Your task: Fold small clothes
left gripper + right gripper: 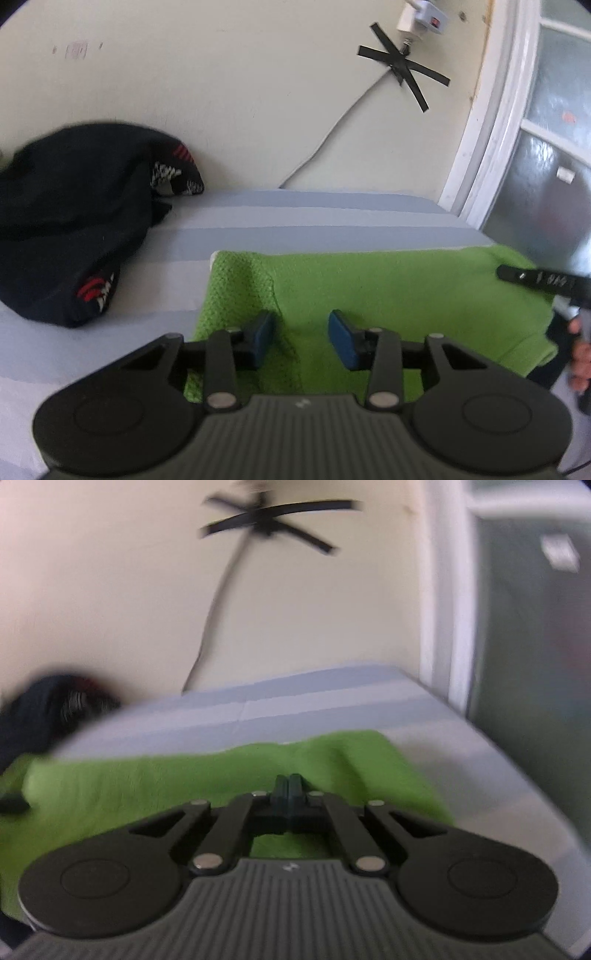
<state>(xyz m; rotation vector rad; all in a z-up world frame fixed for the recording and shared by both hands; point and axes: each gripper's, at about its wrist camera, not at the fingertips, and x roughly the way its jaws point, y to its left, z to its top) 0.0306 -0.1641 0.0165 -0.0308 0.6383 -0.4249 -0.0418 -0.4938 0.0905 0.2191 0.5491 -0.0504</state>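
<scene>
Striped bed (332, 218): green garment (388, 295) lying partly folded; dark clothes (66, 221) at 10 o'clock waiting. Your left gripper (301, 338) is hovering agape; right gripper (290, 794) is pinching shut, contents unclear.

Light: soft, even daylight | Left view: you get mostly sharp, edges bowed | Right view: you get heavy motion blur

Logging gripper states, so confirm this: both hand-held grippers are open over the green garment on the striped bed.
Not both. The left hand-held gripper is open over the green garment, but the right wrist view shows the right hand-held gripper shut.
</scene>
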